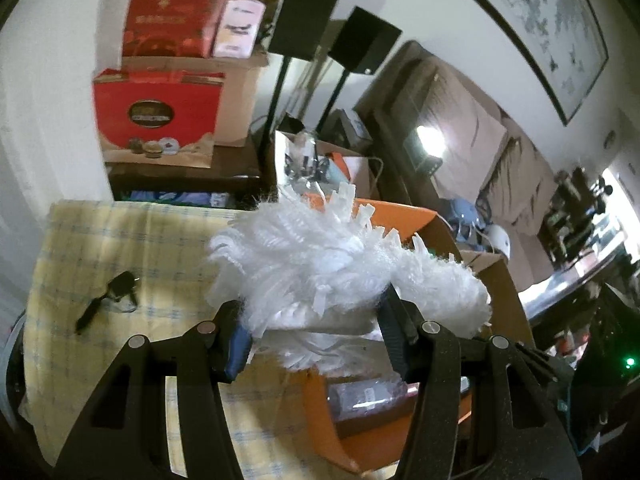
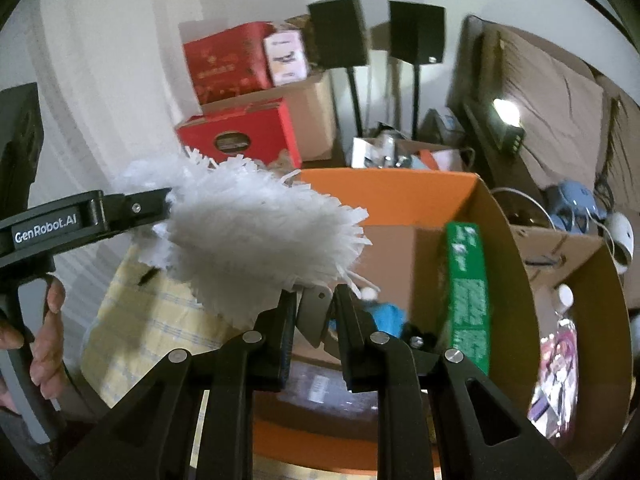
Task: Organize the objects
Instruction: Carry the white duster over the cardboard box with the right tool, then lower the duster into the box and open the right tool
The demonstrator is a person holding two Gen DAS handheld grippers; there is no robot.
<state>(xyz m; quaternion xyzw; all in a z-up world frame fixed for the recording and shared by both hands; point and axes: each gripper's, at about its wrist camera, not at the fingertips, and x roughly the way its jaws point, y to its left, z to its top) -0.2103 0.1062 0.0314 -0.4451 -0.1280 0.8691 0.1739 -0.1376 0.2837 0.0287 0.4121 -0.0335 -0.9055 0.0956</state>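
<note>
A white fluffy duster (image 1: 320, 256) hangs over an open orange box (image 1: 404, 210), carried by both grippers. My left gripper (image 1: 316, 320) is shut on the fluffy head, with a finger on either side of the fluff. In the right wrist view the duster (image 2: 256, 232) stretches left from my right gripper (image 2: 318, 312), which is shut on its flat grey handle end (image 2: 316, 316). The left gripper's black body (image 2: 80, 216) reaches into the fluff from the left, held by a hand (image 2: 48, 320). The orange box (image 2: 400, 184) holds a green carton (image 2: 468, 288) and blue items.
A yellow checked cloth (image 1: 120, 248) covers the surface on the left, with a small black object (image 1: 108, 300) on it. Red gift boxes (image 1: 160, 116), cardboard and two black speakers on stands (image 1: 304, 16) line the wall. An open brown carton (image 2: 580, 280) stands right of the orange box.
</note>
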